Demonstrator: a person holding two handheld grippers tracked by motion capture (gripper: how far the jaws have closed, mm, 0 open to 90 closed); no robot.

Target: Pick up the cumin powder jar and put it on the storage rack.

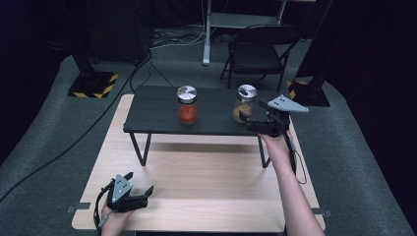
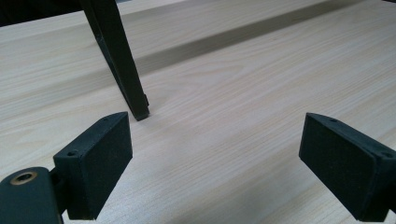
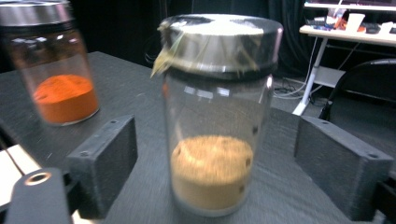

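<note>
A pale wooden table (image 1: 206, 191) bears a black shelf (image 1: 157, 110); two jars (image 1: 187, 104) stand there.

Left gripper (image 1: 140, 186) sits low at the near left, held in the person's left hand (image 1: 112, 214), which enters from the bottom edge. Its jaws stand wide apart with nothing between them; the left gripper view confirms an empty gap. Right forearm (image 1: 290, 187) extends forward and far out to the right, hand wrapped around the right gripper (image 1: 244, 121). That gripper points leftward, grey three-cornered plate (image 1: 285, 103) on top, jaws spread wide and not closed on anything.
</note>
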